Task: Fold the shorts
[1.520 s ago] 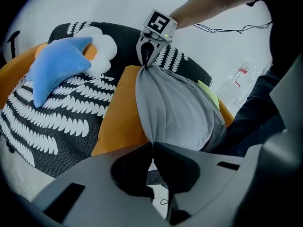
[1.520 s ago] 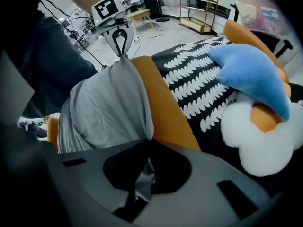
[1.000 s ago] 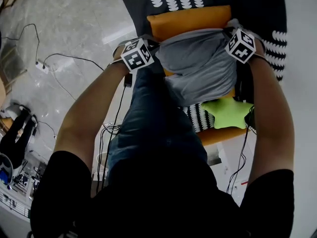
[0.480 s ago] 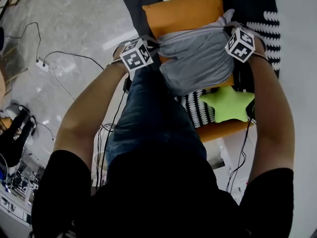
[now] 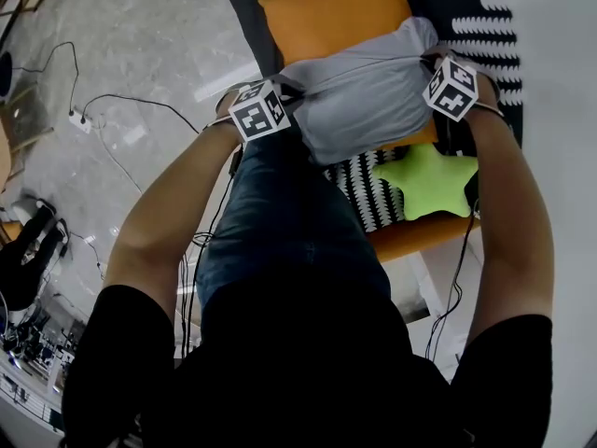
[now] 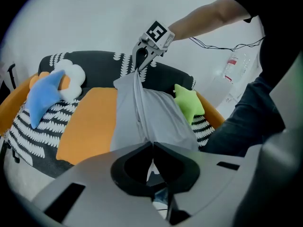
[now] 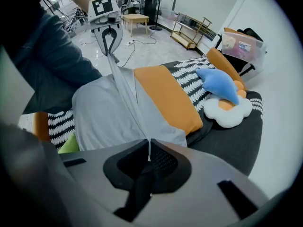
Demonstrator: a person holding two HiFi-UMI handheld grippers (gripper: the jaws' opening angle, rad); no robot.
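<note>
The grey shorts (image 5: pixel 368 91) lie over an orange cushion (image 5: pixel 336 12) on the sofa, their top edge pulled taut between my two grippers. My left gripper (image 5: pixel 291 87) is shut on the left corner of that edge, and the cloth (image 6: pixel 142 112) runs straight out of its closed jaws. My right gripper (image 5: pixel 429 59) is shut on the right corner; the fabric (image 7: pixel 109 112) stretches from it in a tight ridge toward the other gripper (image 7: pixel 110 44). The lower part of the shorts hangs folded below the lifted edge.
A green star cushion (image 5: pixel 429 180) lies just below the shorts. A blue star cushion (image 7: pixel 218 84) and a white cloud cushion (image 7: pixel 232 110) sit at the sofa's far end. The person's jeans leg (image 5: pixel 280 222) stands against the sofa's dark patterned cover (image 5: pixel 466 7). Cables (image 5: pixel 121 110) trail on the floor.
Both grippers have carried the shorts' edge up the picture, away from the person. The shorts now cover more of the orange cushion, and the green star is fully uncovered.
</note>
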